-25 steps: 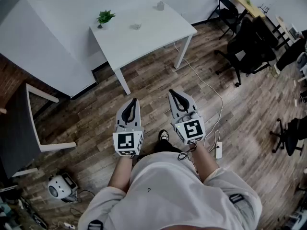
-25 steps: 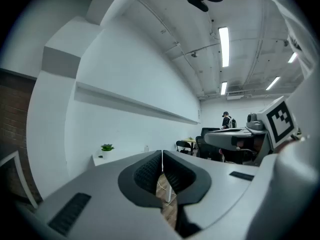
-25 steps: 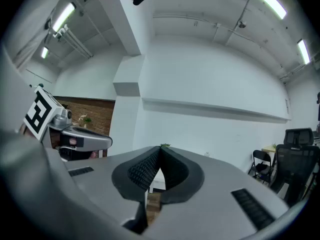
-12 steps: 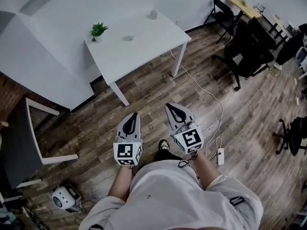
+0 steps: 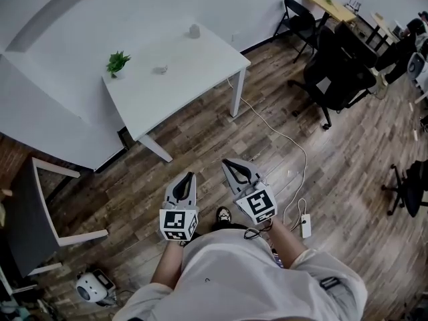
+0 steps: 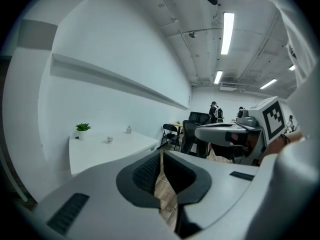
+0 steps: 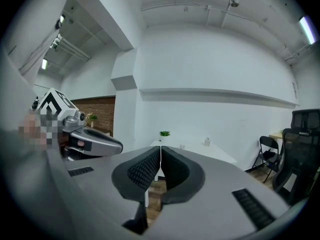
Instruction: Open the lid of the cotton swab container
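The left claw and right claw are both closed and empty, side by side above the floor. The container, a small pale jar, stands at the far edge of a table, well away from them. A smaller item and a plant share the table.

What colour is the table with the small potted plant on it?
The table is white, top and legs alike. It shows best in the head view.
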`<control>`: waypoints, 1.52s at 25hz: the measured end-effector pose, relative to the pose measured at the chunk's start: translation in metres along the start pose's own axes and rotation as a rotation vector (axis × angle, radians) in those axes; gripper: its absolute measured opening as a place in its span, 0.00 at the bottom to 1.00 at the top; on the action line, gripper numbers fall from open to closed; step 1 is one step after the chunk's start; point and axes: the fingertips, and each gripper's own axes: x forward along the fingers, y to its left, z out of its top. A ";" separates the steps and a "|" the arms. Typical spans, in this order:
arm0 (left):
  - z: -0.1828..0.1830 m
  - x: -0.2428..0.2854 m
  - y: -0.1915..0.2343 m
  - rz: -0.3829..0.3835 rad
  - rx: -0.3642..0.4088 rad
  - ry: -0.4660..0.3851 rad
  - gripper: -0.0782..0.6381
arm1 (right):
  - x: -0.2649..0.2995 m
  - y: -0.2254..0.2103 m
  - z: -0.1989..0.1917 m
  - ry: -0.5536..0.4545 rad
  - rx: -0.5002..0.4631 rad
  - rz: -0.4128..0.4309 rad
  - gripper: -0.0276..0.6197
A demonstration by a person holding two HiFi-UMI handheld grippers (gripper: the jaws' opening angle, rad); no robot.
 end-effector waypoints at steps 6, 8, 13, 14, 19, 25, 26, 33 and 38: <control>-0.007 0.015 0.007 0.023 0.009 0.058 0.14 | 0.010 -0.016 -0.014 0.029 0.038 0.015 0.05; -0.015 0.021 0.014 0.023 -0.001 0.095 0.15 | 0.019 -0.018 -0.021 0.056 0.043 0.024 0.08; -0.036 0.047 0.031 -0.015 -0.022 0.161 0.25 | 0.044 -0.023 -0.038 0.124 0.073 0.025 0.17; -0.036 0.057 0.035 -0.027 -0.026 0.164 0.25 | 0.050 -0.029 -0.040 0.132 0.076 0.015 0.17; -0.026 0.117 0.065 -0.077 -0.022 0.151 0.25 | 0.088 -0.068 -0.044 0.167 0.070 -0.041 0.18; 0.016 0.183 0.130 -0.139 0.005 0.102 0.25 | 0.174 -0.107 -0.013 0.172 0.032 -0.067 0.19; 0.022 0.190 0.139 -0.155 0.010 0.095 0.25 | 0.188 -0.109 -0.007 0.178 0.016 -0.062 0.19; 0.038 0.219 0.202 -0.181 -0.007 0.071 0.25 | 0.274 -0.112 0.017 0.236 -0.050 -0.010 0.22; 0.021 0.221 0.235 -0.112 -0.089 0.105 0.25 | 0.308 -0.112 0.013 0.276 -0.055 0.028 0.22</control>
